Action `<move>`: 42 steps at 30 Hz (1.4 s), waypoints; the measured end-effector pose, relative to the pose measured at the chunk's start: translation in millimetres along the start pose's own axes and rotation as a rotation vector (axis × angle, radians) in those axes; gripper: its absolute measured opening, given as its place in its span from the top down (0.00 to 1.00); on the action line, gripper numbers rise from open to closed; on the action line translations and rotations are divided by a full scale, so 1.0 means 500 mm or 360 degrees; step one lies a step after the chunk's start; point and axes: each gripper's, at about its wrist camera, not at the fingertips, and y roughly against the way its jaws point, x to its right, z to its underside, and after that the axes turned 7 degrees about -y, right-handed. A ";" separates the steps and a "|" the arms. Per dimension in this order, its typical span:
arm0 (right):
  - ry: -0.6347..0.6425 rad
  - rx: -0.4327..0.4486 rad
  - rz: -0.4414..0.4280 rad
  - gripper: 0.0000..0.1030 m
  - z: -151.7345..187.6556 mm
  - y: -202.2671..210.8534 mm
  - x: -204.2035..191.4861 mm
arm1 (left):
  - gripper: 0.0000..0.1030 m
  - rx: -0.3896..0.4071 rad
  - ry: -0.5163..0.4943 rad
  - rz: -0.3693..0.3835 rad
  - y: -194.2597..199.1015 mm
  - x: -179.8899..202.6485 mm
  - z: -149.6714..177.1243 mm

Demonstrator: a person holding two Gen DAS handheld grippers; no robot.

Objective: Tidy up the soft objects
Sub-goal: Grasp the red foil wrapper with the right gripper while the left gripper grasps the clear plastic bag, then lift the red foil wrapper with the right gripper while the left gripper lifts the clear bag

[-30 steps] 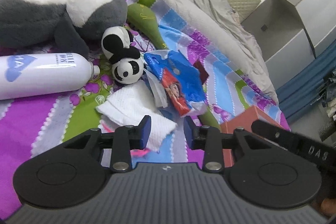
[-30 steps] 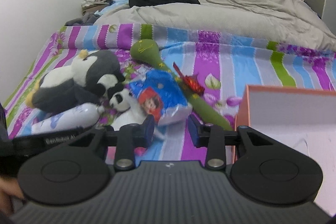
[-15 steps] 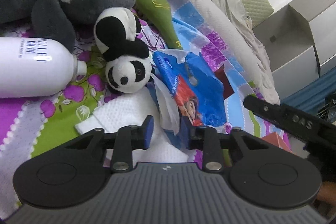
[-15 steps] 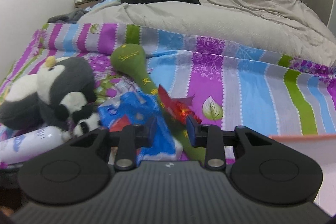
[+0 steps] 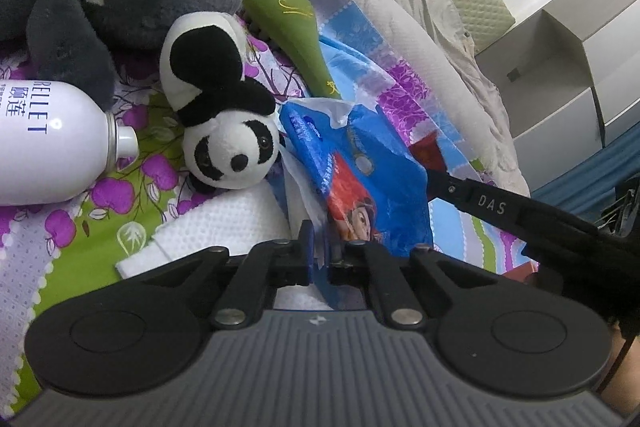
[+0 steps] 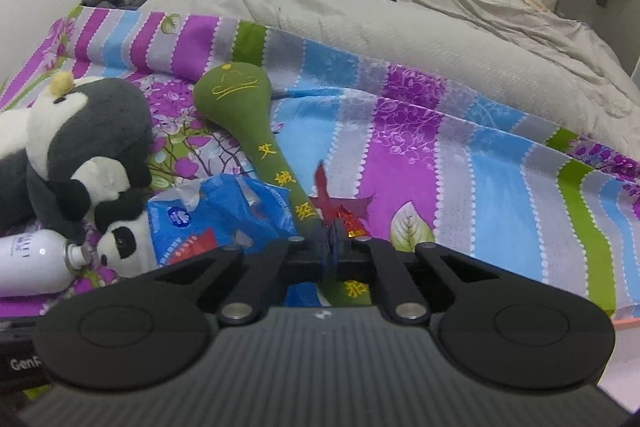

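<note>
Tissue pack (image 5: 372, 183): light, crinkly; my left gripper (image 5: 320, 251) pinches its edge. Green mallet (image 6: 256, 123): soft; my right gripper (image 6: 330, 247) pinches its red bow (image 6: 340, 205).

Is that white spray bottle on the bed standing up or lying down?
Lying down. The white spray bottle rests on its side on the striped floral bedsheet, nozzle pointing sideways toward the small panda plush toy.

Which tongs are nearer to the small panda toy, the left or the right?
Left. The left tongs are shut on the blue pack's near edge, right beside the panda. The right tongs are shut at the red paper on the green stick, beyond the pack.
</note>
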 end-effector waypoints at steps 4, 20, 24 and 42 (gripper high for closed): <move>-0.0031 0.0007 0.0016 0.97 0.002 0.019 0.007 | 0.96 -0.0001 0.0002 0.0024 0.009 0.005 0.001; -0.0083 0.0046 0.0020 0.97 0.062 0.186 -0.005 | 0.97 0.0080 -0.0081 0.0032 0.151 0.068 0.026; -0.0088 0.0046 0.0011 0.97 0.082 0.234 -0.012 | 0.97 0.0078 -0.0118 0.0036 0.202 0.086 0.050; -0.0041 -0.0036 0.0026 0.97 0.270 0.409 -0.072 | 0.97 -0.0051 -0.0260 -0.0021 0.380 0.089 0.211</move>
